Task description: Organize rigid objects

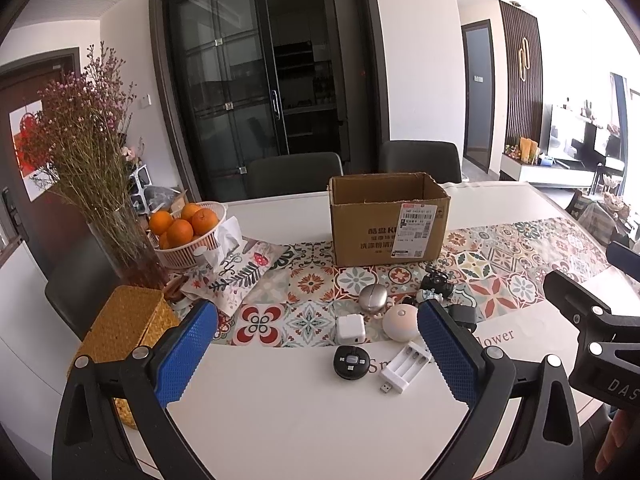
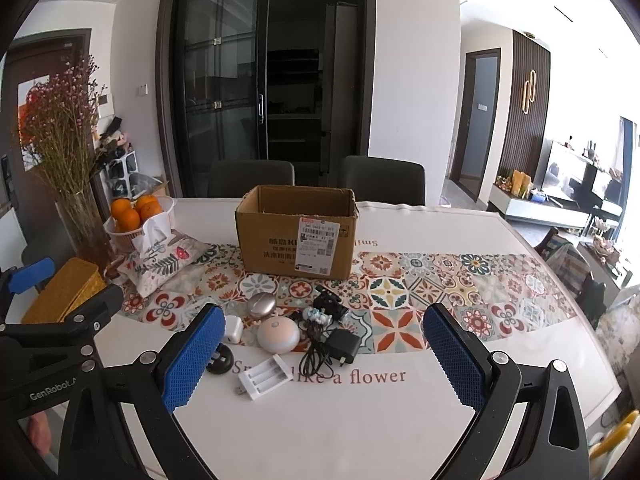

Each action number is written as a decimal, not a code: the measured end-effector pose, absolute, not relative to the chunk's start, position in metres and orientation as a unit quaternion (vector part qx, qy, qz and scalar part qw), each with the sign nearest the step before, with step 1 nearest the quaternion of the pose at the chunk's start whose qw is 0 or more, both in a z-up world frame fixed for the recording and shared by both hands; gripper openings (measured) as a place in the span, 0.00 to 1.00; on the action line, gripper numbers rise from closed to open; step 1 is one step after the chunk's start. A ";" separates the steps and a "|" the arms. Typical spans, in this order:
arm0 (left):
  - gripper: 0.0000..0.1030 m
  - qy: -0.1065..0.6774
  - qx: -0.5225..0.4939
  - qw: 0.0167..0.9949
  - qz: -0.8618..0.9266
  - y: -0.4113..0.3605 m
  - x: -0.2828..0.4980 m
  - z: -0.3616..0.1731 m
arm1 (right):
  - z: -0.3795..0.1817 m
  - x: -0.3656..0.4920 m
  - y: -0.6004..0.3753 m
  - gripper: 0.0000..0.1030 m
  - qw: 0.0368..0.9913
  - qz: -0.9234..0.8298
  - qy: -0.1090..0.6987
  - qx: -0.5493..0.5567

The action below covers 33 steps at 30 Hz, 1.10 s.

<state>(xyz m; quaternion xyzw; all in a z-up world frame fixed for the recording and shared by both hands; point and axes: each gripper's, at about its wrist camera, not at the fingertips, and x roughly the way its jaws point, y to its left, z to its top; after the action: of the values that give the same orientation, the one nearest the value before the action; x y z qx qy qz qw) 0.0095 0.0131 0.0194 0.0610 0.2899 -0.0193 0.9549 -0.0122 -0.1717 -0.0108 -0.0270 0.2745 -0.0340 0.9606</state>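
Observation:
An open cardboard box (image 1: 388,220) (image 2: 296,232) stands on the patterned table runner. In front of it lie small items: a white battery charger (image 1: 404,366) (image 2: 264,376), a black round disc (image 1: 351,362) (image 2: 220,360), a white cube plug (image 1: 350,329) (image 2: 233,329), a pale round puck (image 1: 400,322) (image 2: 278,335), a silver oval case (image 1: 373,298) (image 2: 262,305), a black adapter with cable (image 2: 340,346), and a small black toy (image 1: 438,282) (image 2: 330,305). My left gripper (image 1: 316,356) and right gripper (image 2: 324,356) are both open and empty, hovering above the table's near edge.
At the left stand a vase of dried flowers (image 1: 80,152), a basket of oranges (image 1: 188,236), a floral tissue pouch (image 1: 236,268) and a yellow woven box (image 1: 124,328). Two dark chairs (image 2: 384,178) stand behind the table. The white table (image 2: 320,432) runs under both grippers.

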 end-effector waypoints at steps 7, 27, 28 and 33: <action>0.99 0.290 0.060 0.955 -0.019 0.013 0.011 0.020 | -0.011 -0.012 -0.171 0.97 0.961 -0.034 0.274 -0.027; 0.99 0.293 0.059 0.954 -0.022 0.011 0.016 0.019 | -0.012 -0.011 -0.172 0.97 0.960 -0.034 0.276 -0.028; 0.99 0.296 0.059 0.953 -0.023 0.012 0.016 0.017 | -0.012 -0.010 -0.172 0.97 0.960 -0.033 0.278 -0.028; 0.99 0.328 0.057 0.943 -0.021 0.017 0.022 -0.001 | -0.025 0.001 -0.171 0.97 0.954 -0.021 0.298 -0.029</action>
<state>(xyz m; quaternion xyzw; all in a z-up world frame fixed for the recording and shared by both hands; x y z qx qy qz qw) 0.0221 0.0173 -0.0006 0.0570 0.3284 -0.0206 0.9426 0.0009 -0.1707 -0.0247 -0.0293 0.2985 -0.0214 0.9537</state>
